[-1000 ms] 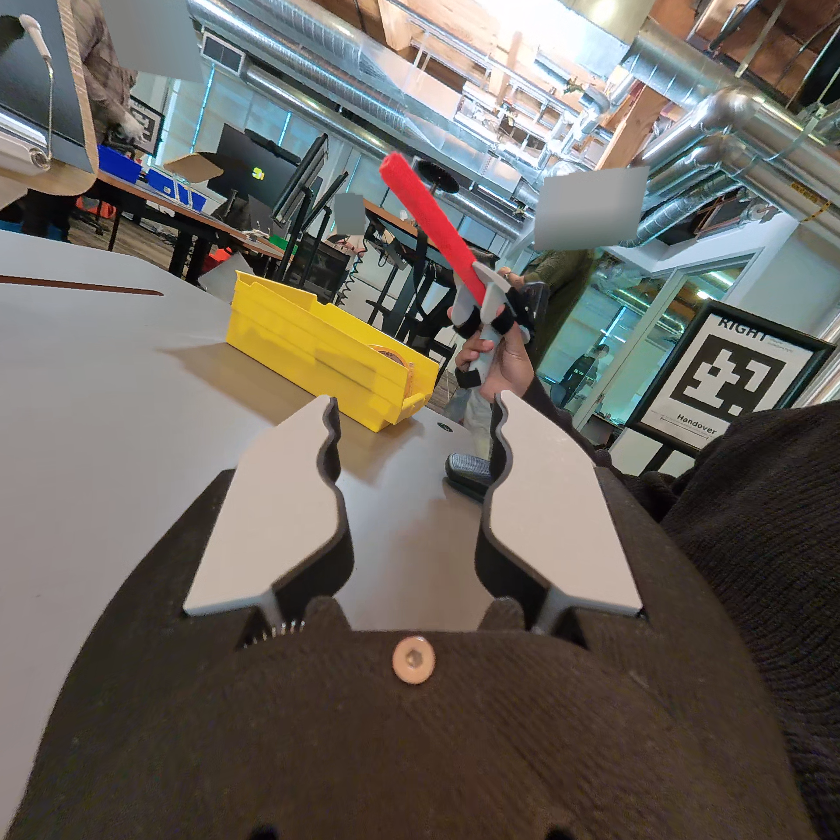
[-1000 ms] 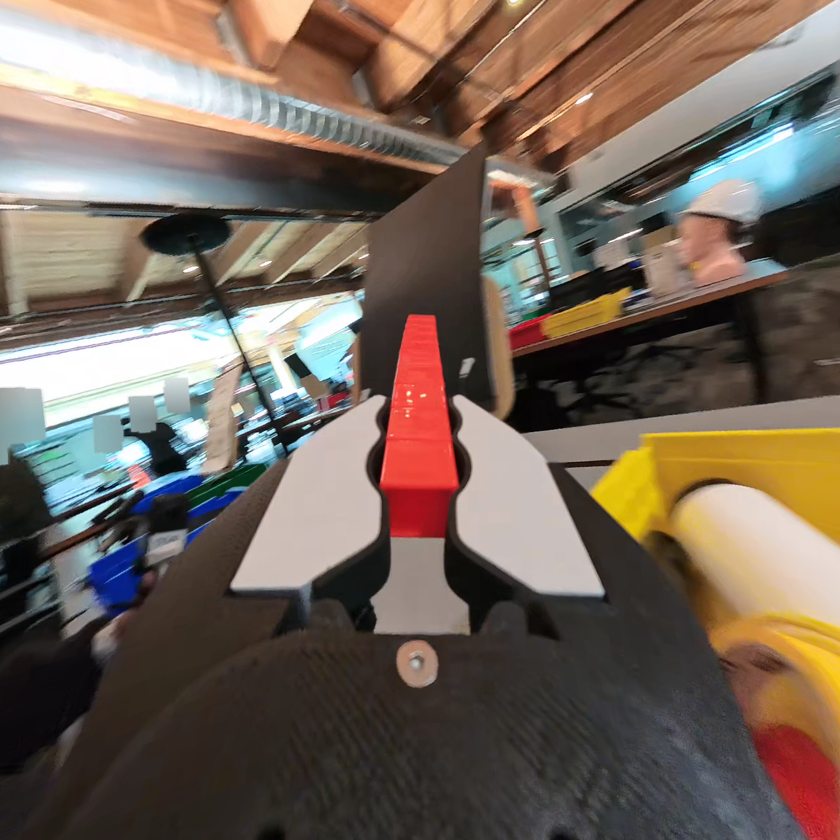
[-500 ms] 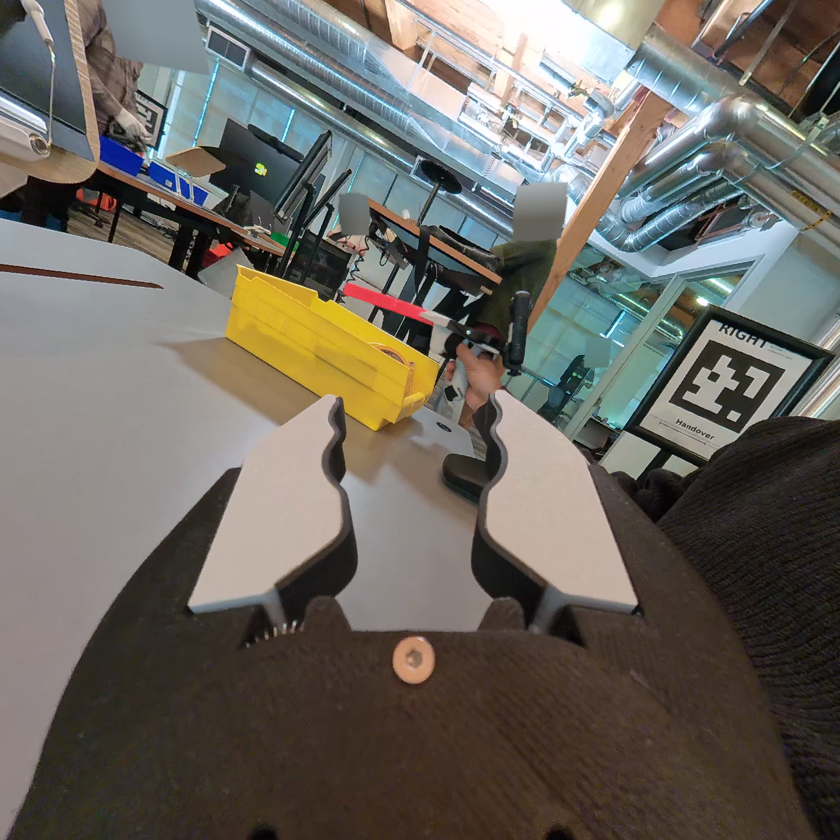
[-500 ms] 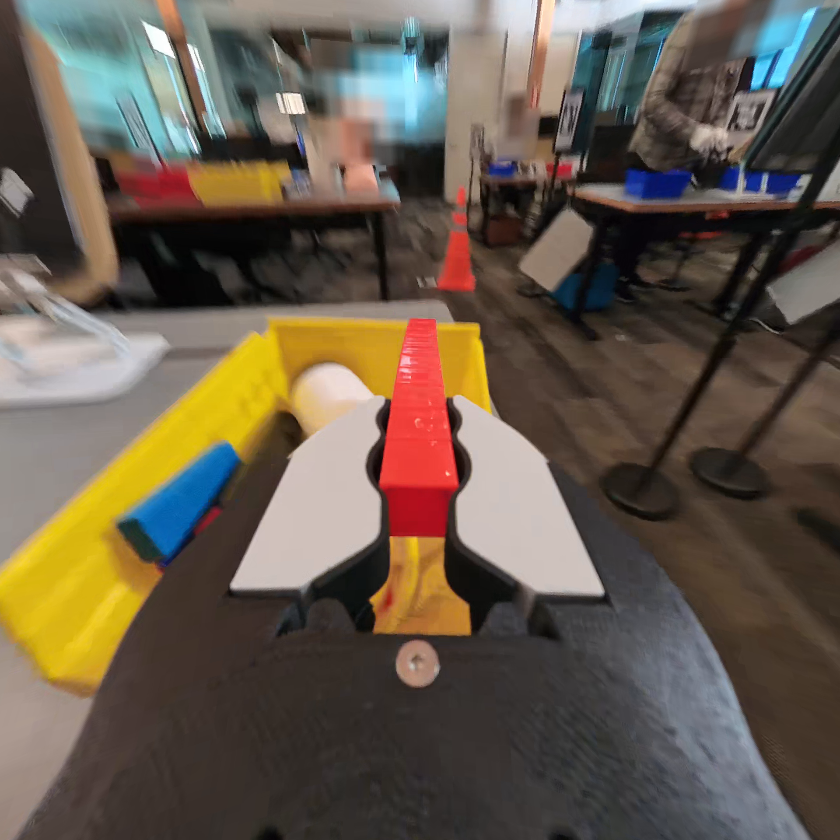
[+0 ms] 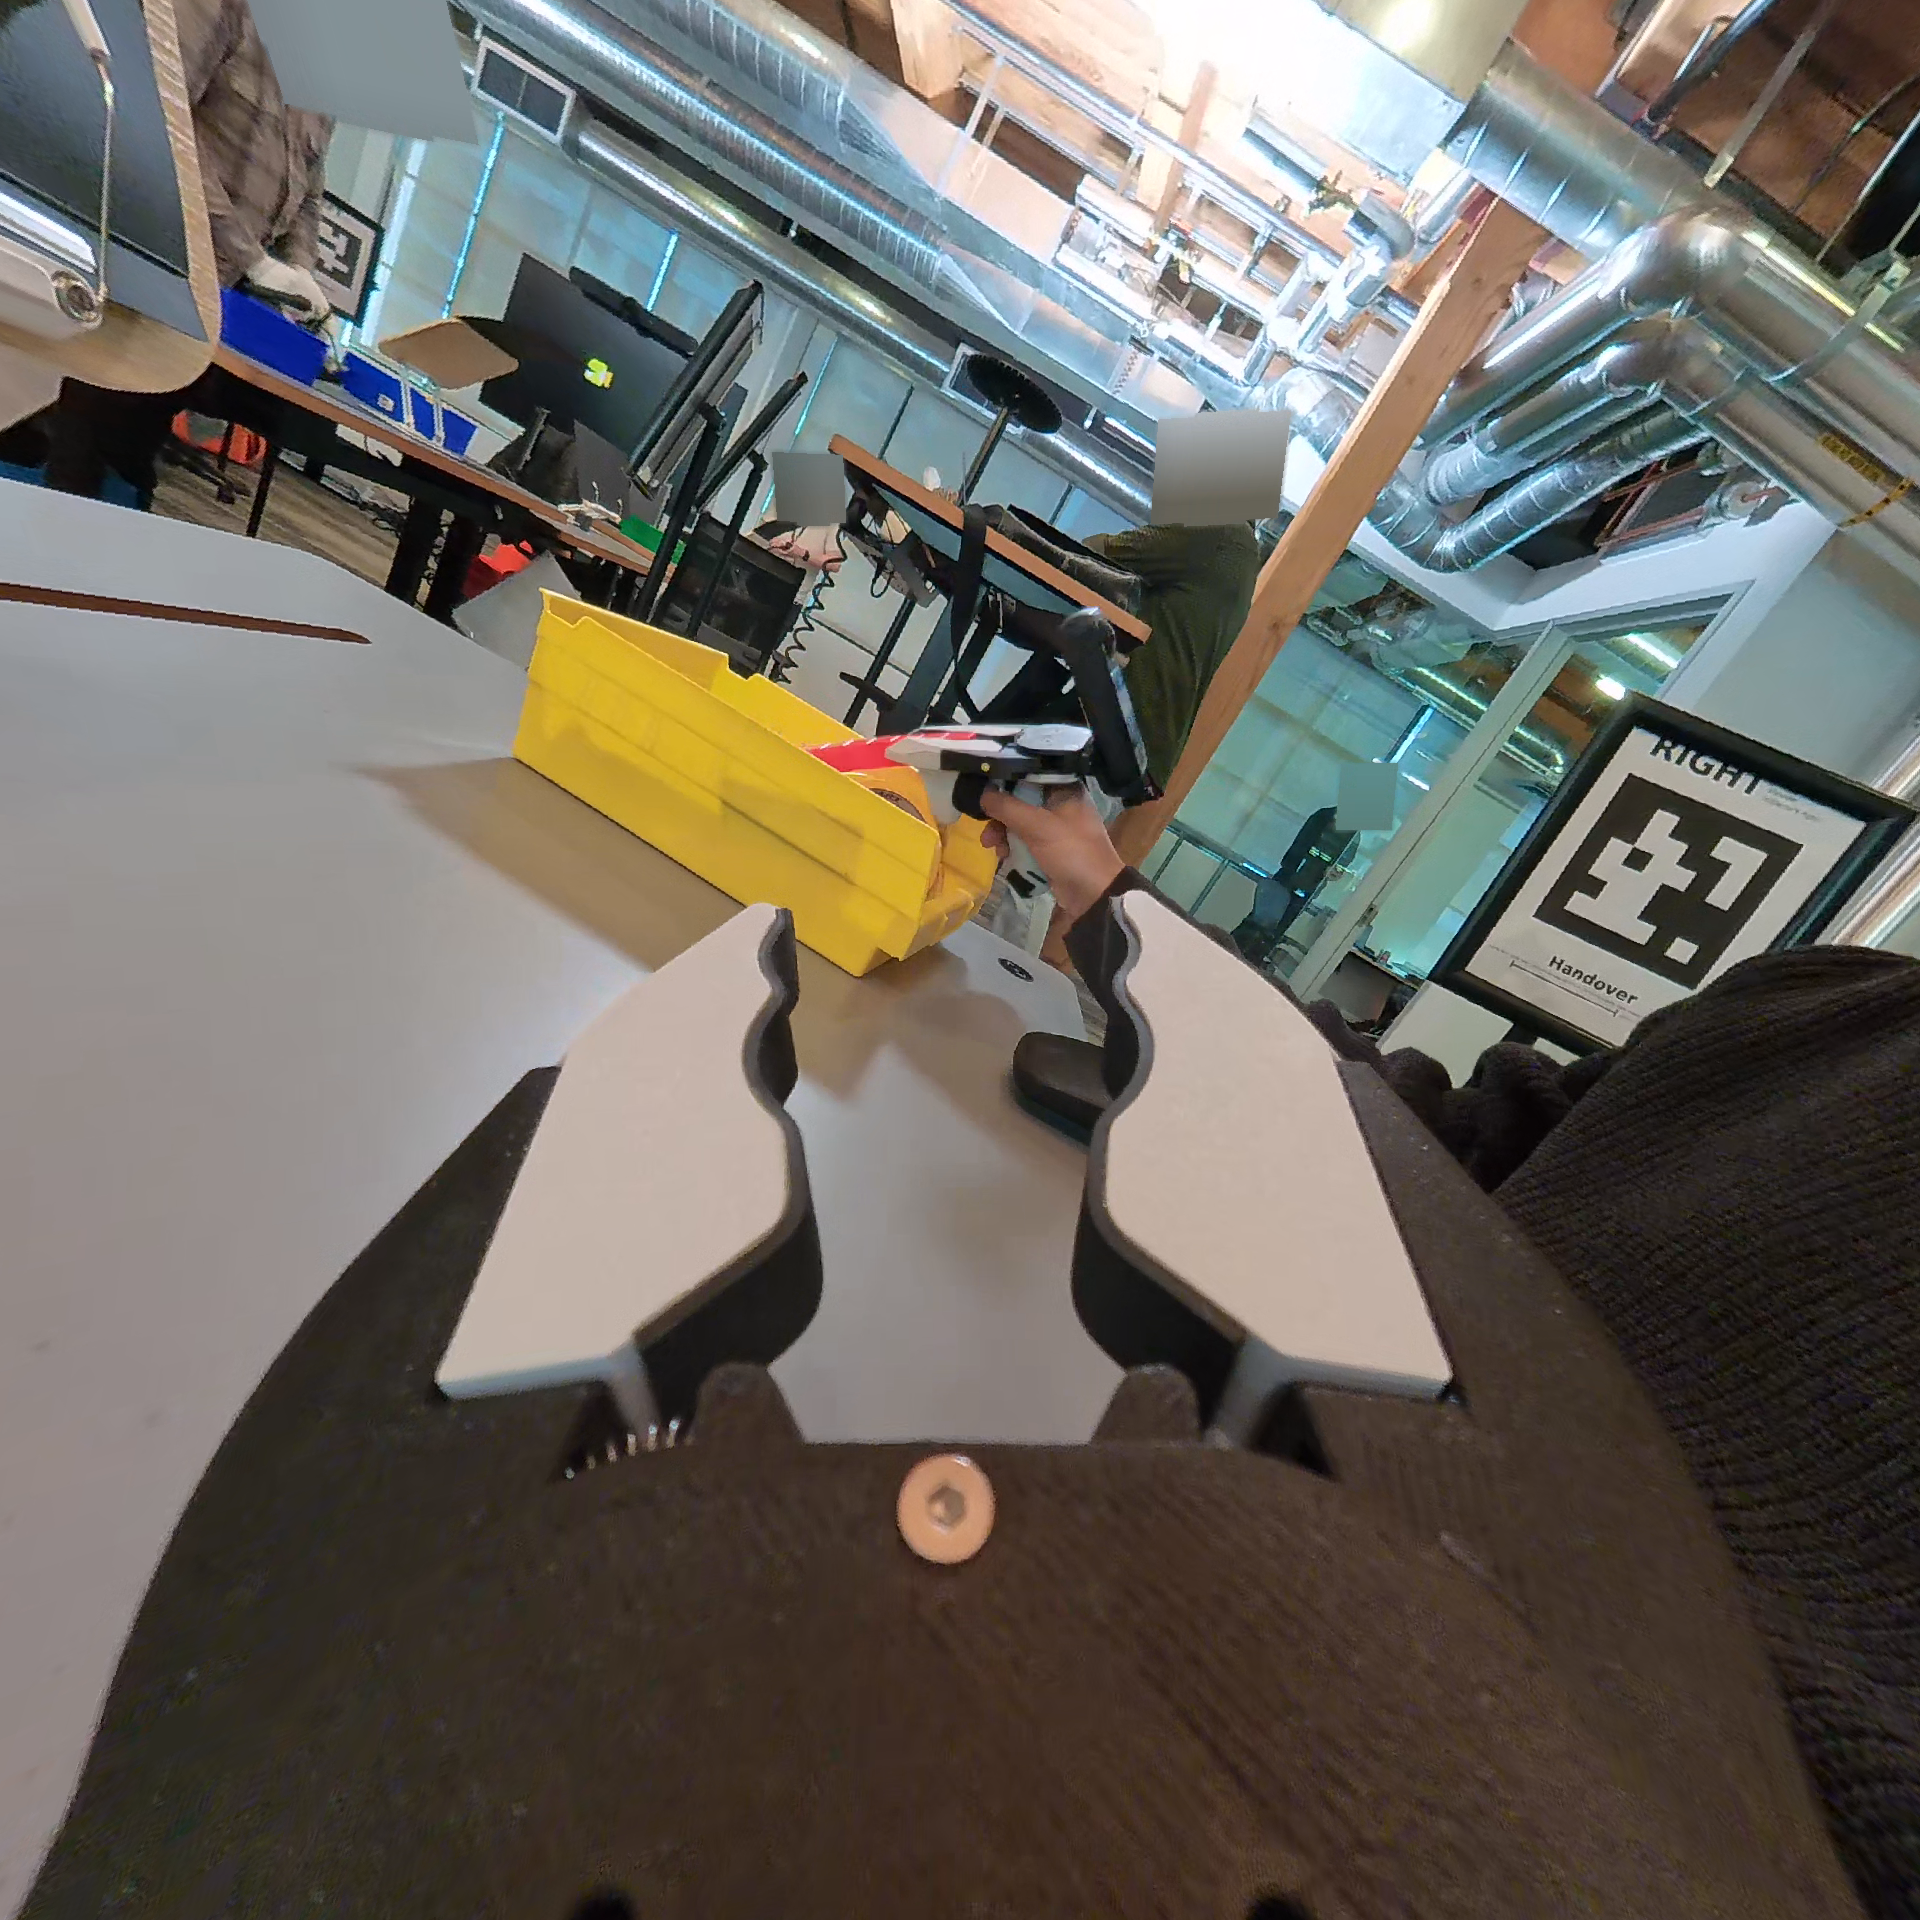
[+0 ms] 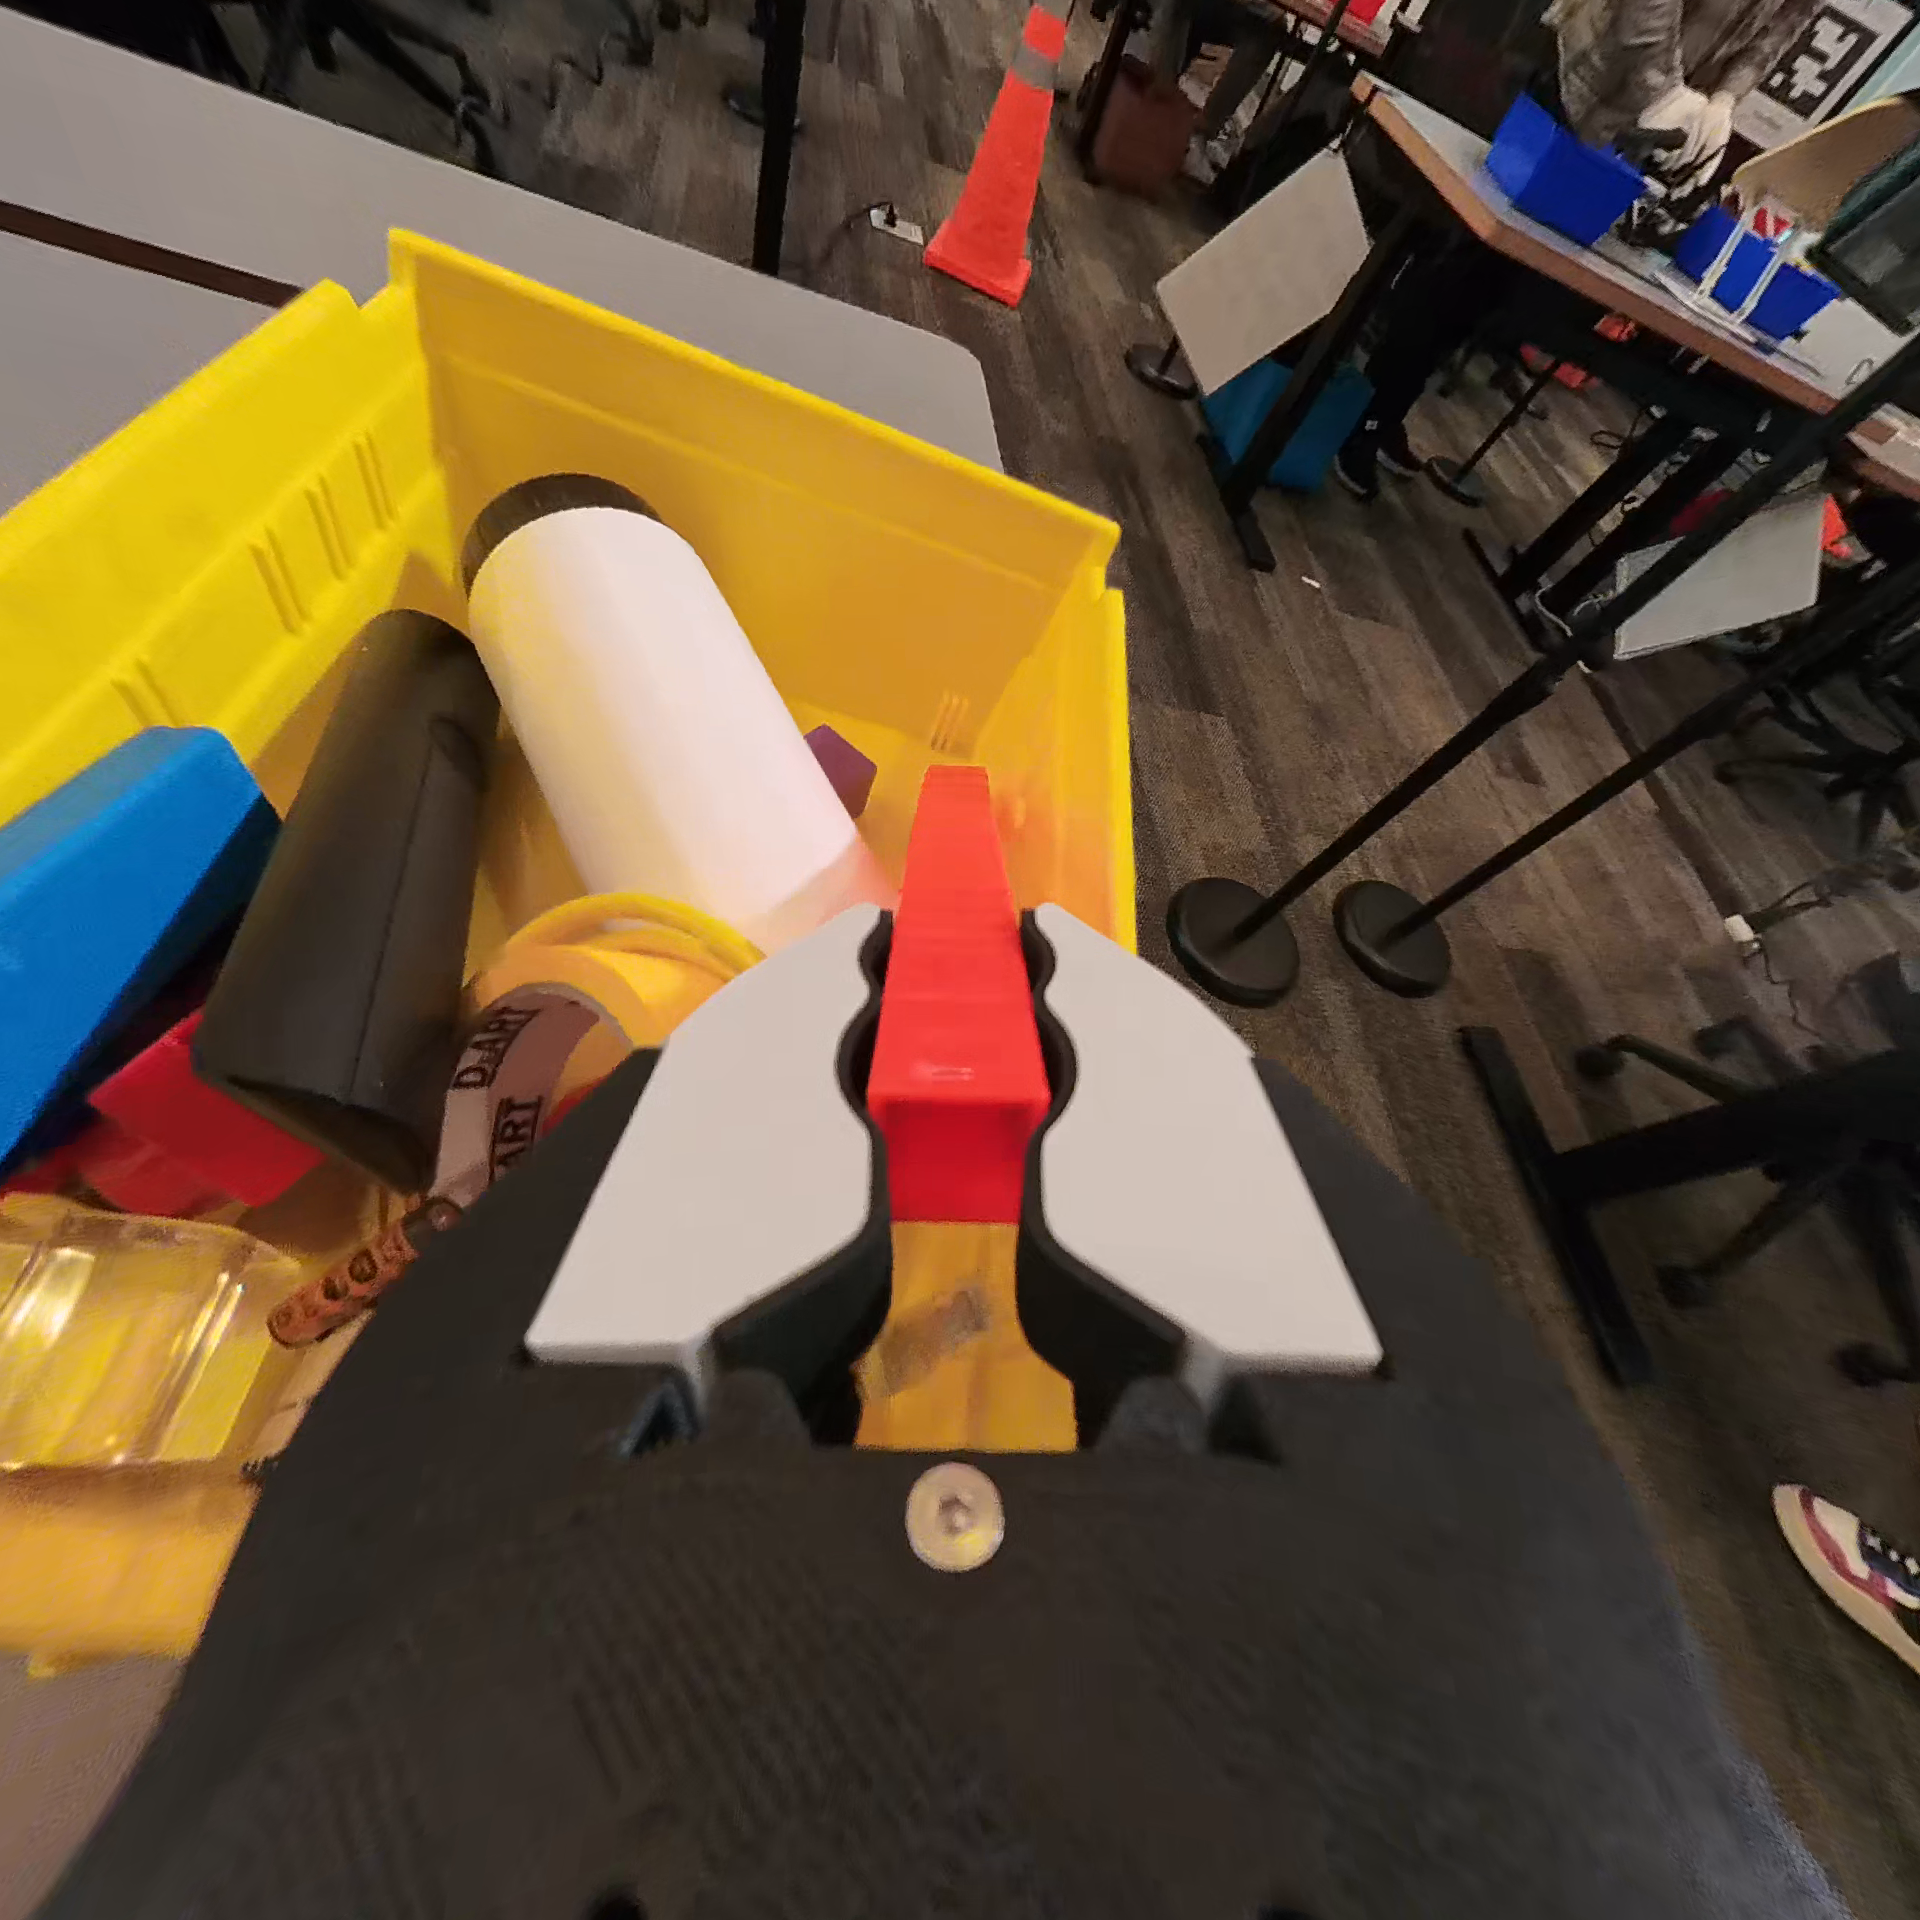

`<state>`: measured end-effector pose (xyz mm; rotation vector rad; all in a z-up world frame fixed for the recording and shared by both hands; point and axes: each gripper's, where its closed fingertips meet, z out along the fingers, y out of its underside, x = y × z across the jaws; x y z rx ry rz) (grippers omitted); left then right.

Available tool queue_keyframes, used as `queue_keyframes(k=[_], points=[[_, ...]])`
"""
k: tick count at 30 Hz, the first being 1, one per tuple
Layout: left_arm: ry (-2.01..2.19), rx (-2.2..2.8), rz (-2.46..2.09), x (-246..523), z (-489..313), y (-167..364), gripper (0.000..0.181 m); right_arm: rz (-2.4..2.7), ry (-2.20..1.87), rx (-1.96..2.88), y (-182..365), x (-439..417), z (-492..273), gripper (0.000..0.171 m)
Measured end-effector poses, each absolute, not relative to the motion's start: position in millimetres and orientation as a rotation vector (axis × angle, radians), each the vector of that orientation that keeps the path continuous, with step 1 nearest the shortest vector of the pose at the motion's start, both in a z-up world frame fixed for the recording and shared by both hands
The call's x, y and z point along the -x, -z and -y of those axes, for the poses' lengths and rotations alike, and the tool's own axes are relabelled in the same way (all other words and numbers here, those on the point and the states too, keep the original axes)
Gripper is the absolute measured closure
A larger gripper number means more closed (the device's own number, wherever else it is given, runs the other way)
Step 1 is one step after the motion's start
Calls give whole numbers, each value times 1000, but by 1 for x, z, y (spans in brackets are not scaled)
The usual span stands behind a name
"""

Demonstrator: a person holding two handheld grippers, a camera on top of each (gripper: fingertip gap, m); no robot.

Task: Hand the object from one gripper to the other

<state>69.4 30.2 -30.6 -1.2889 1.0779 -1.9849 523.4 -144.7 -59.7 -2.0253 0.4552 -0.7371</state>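
A long red plastic bar is clenched between the fingers of the right claw and is held over the yellow plastic bin, above the white cylinder. The left claw is spread wide, nothing gripped, low over the grey bench.

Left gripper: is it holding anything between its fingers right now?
No. In the left wrist view the left gripper stands open, with only bare grey table showing between its fingers.

Workshop lab: exposed ducts, workbenches.
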Motion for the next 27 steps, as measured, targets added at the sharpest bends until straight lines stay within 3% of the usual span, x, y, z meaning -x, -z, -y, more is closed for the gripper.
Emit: queue_keyframes(k=[5, 10, 16, 22, 27], points=[[1981, 1294, -1072, -70, -31, 31, 125, -493, 690, 2144, 66, -533, 136, 146], [1975, 1297, -1073, -70, -32, 31, 126, -547, 657, 2110, 60, -532, 143, 118], [1977, 1304, -1062, -70, -33, 32, 127, -548, 545, 1836, -6, -507, 151, 123], [1977, 1316, -1050, -71, -35, 33, 127, -262, 221, 1560, -80, -391, 103, 128], [1958, 1325, -1048, -72, -36, 35, 128, 55, -97, 1570, -60, -245, 31, 129]])
